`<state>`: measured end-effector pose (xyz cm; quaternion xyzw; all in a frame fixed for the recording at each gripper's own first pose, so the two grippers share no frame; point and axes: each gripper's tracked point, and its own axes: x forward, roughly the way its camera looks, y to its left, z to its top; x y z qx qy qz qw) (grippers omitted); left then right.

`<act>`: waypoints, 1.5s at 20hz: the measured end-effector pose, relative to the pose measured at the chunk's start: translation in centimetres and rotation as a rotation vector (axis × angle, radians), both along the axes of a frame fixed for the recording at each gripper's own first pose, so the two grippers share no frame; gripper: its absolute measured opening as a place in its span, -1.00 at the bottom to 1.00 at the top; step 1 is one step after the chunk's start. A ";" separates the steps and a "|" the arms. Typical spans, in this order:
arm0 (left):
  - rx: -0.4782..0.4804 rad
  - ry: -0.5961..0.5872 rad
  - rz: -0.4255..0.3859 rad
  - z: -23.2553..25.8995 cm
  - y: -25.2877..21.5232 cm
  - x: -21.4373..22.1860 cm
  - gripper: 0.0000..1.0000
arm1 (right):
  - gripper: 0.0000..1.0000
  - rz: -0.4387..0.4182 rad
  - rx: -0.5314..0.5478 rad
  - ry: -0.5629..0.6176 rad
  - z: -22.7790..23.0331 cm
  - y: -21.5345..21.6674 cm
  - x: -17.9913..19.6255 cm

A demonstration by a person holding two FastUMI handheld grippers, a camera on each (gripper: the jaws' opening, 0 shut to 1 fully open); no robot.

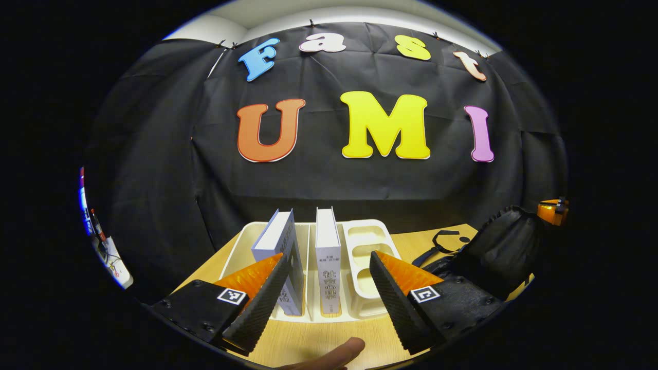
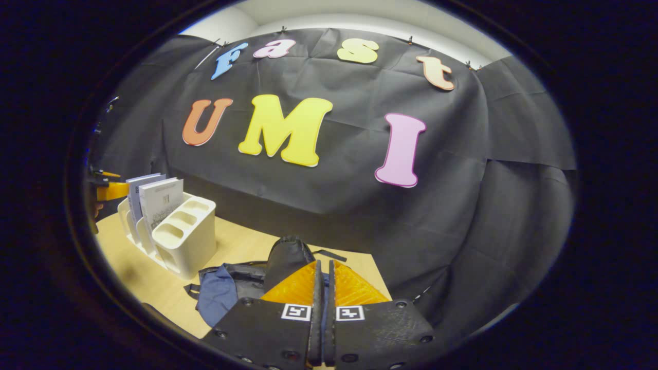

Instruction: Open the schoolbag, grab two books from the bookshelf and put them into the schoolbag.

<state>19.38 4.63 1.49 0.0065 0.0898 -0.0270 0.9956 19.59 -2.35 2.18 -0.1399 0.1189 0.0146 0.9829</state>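
Two books stand upright in a white rack (image 1: 367,236) on the wooden table. My left gripper (image 1: 327,256) is open just in front of them. Its fingers straddle the left book (image 1: 275,239) and the right book (image 1: 329,241) without touching either. The black schoolbag (image 1: 501,246) sits to the right, pulled up at its top. In the right gripper view my right gripper (image 2: 323,267) is shut on a raised black flap of the schoolbag (image 2: 288,257). The bag's blue lining (image 2: 221,293) lies open below. The books (image 2: 162,198) and my left gripper (image 2: 110,191) show far left.
The rack's right part (image 2: 190,236) has empty oval compartments. A person's fingertip (image 1: 334,354) shows at the bottom edge over the table (image 1: 303,339). Black cloth walls close in behind and to the sides. The bag's strap (image 1: 442,239) lies on the table beside the rack.
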 end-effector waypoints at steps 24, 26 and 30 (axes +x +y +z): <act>-0.018 -0.045 -0.032 -0.1 -0.7 -2.5 0.99 | 0.72 0.066 -0.087 0.093 -10.1 4.1 -1.7; -0.012 -0.064 -0.030 0.0 -0.4 -3.2 0.99 | 0.96 0.088 -0.108 0.115 -12.1 5.8 -2.7; 0.029 -0.095 -0.032 -0.1 -0.1 -4.3 0.99 | 0.84 0.116 -0.147 0.151 -15.5 9.2 -4.5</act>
